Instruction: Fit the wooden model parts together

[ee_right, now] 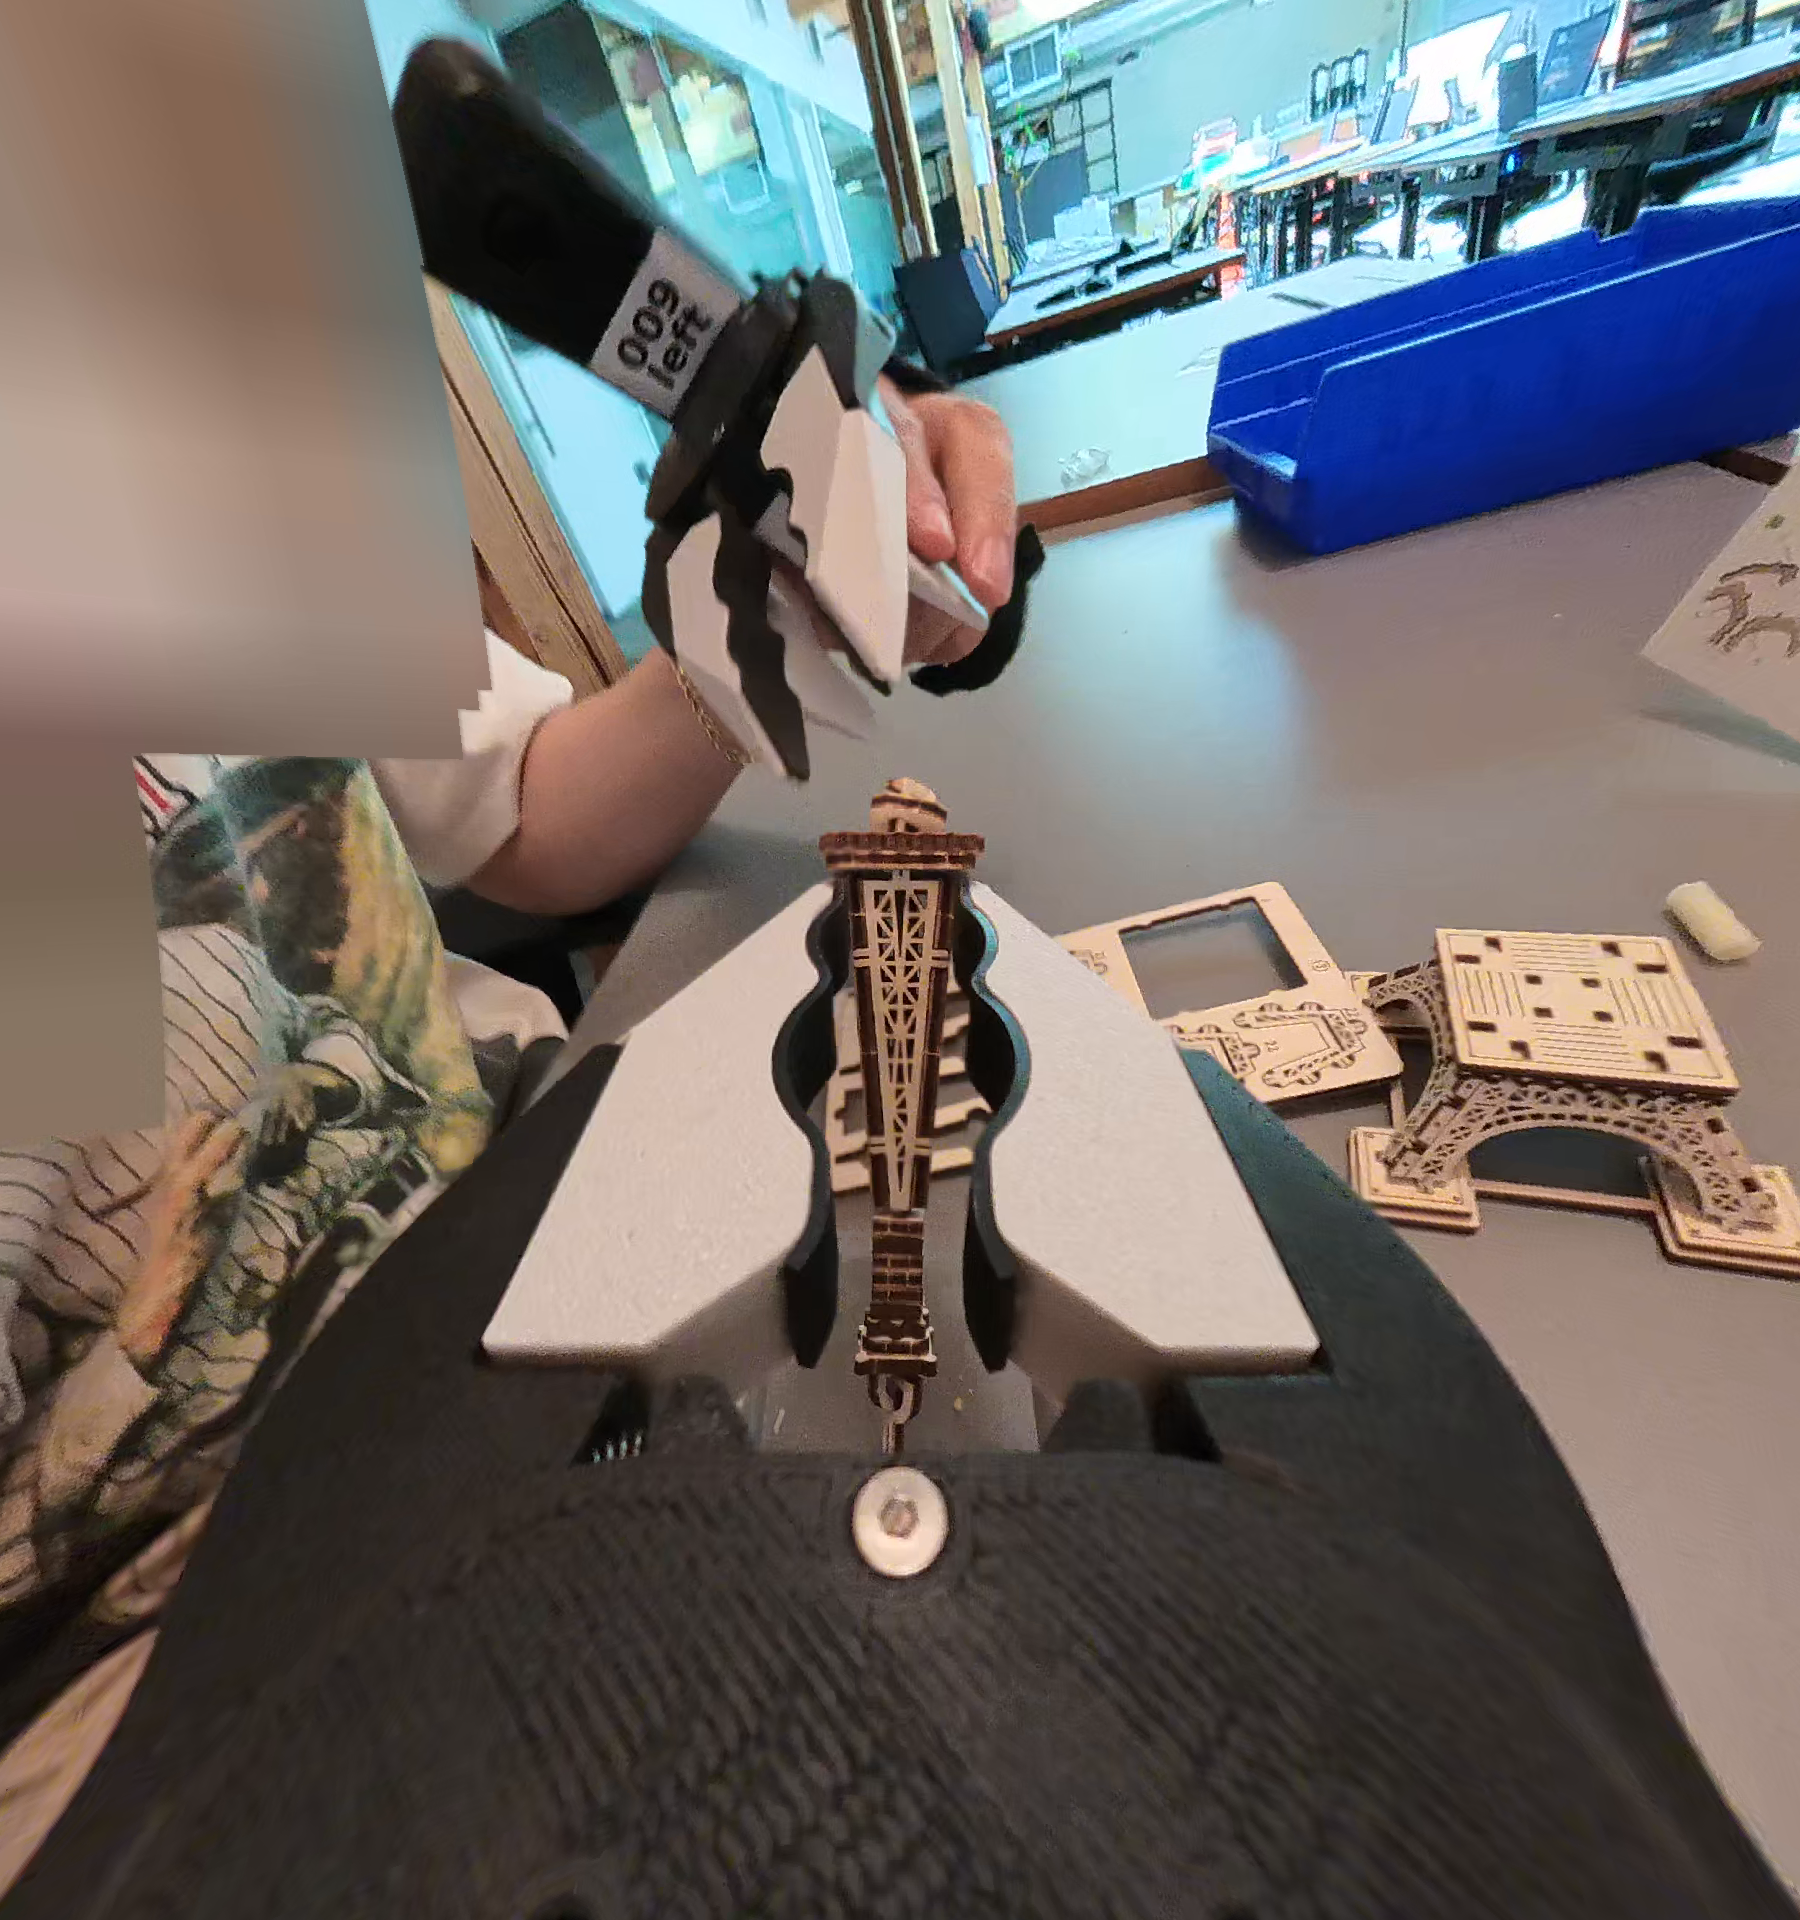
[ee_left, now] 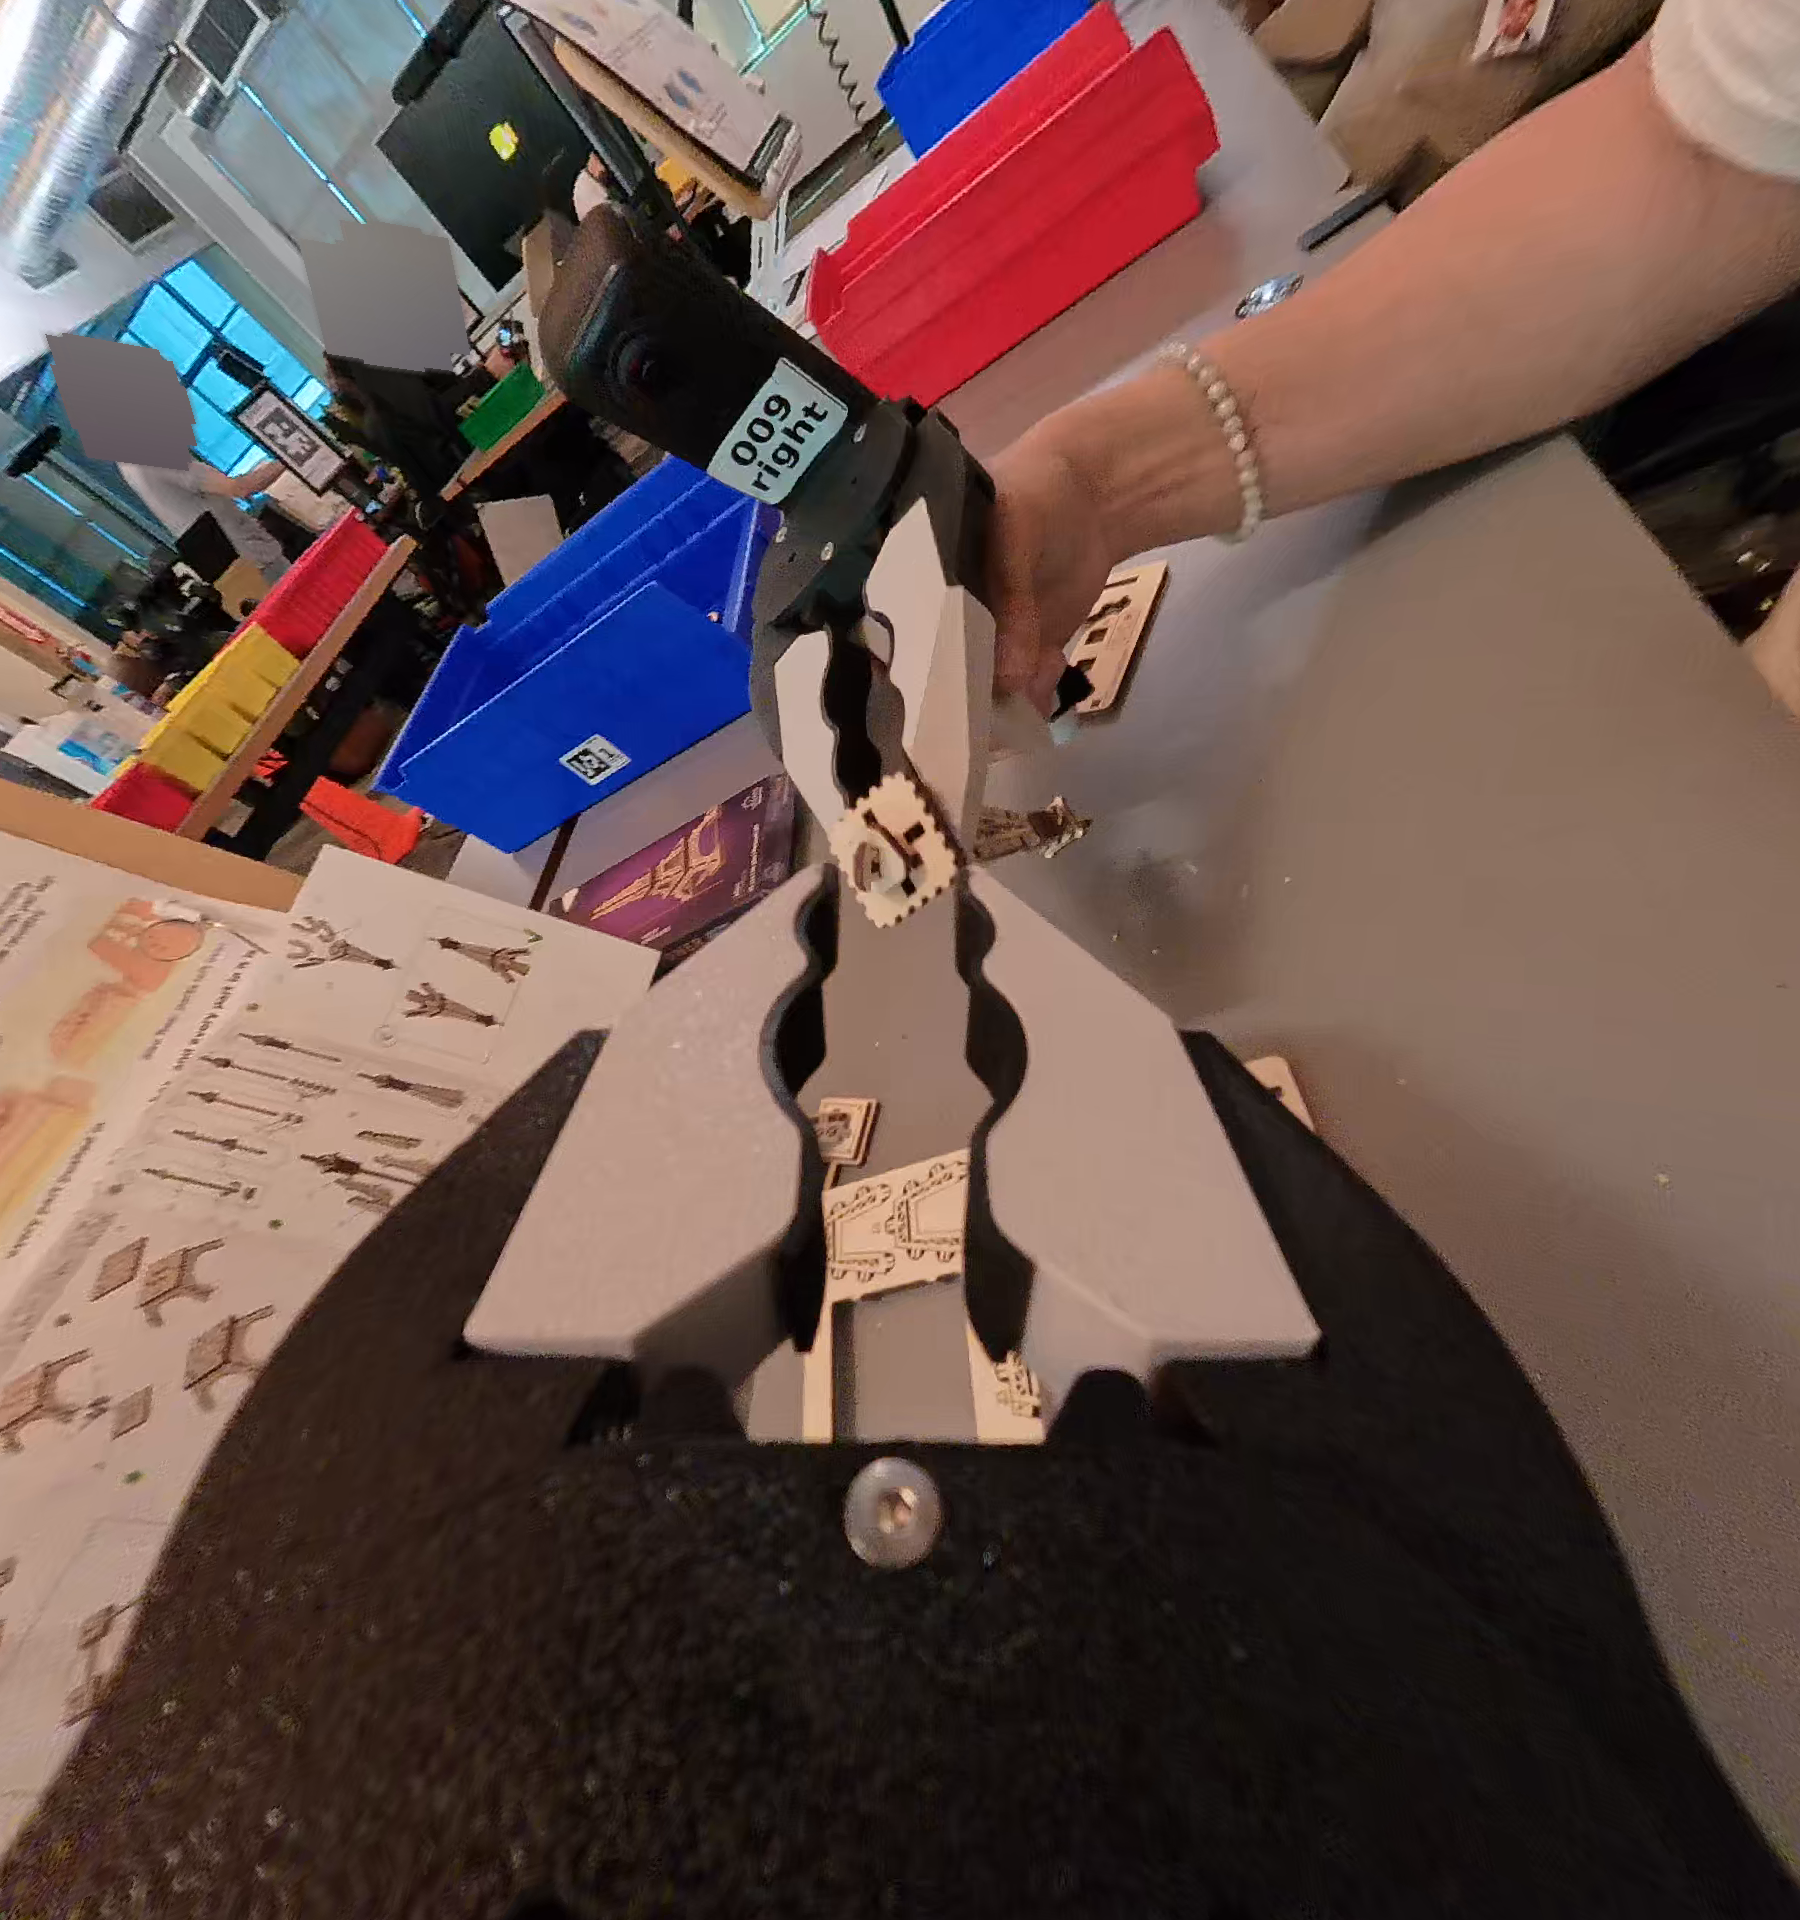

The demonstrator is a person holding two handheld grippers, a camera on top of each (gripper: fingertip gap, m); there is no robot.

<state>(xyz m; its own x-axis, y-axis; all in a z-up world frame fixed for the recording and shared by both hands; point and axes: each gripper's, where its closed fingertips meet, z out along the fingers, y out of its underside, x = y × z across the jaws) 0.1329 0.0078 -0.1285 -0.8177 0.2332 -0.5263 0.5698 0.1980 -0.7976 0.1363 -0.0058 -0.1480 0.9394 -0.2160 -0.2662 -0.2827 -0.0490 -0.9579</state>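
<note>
Pale laser-cut plywood shows at the centre of the left wrist view: a small square toothed plate [ee_left: 894, 854], the end of the wooden tower spire, sits at twelve o'clock just past the tips of the left gripper [ee_left: 896, 899]. The left gripper's grey fingers with black wavy pads stand apart with nothing between them; the grey tabletop [ee_left: 1498, 1039] and a flat cut-out plywood sheet [ee_left: 896, 1226] show through the gap. Beyond the plate, the right gripper [ee_left: 901, 800] comes down from twelve o'clock, held by a hand [ee_left: 1062, 540] with a bead bracelet. A printed instruction sheet [ee_left: 200, 1143] lies at nine o'clock, a blue plastic bin [ee_left: 584, 675] at eleven o'clock and a red plastic bin [ee_left: 1010, 229] at one o'clock.

In the right wrist view, the right gripper [ee_right: 898, 904] is clamped on the slim brown-and-cream lattice tower spire [ee_right: 896, 1049], which runs lengthwise between the pads with its toothed platform and rounded cap poking past the tips at twelve o'clock. The left gripper [ee_right: 771, 727] hangs just above that cap at eleven o'clock, its fingers slightly parted and empty. The four-legged arched wooden tower base [ee_right: 1582, 1060] stands on the table at three o'clock, touching a spent plywood frame [ee_right: 1239, 997] on its left. A small white lump [ee_right: 1711, 932] lies at two o'clock.
</note>
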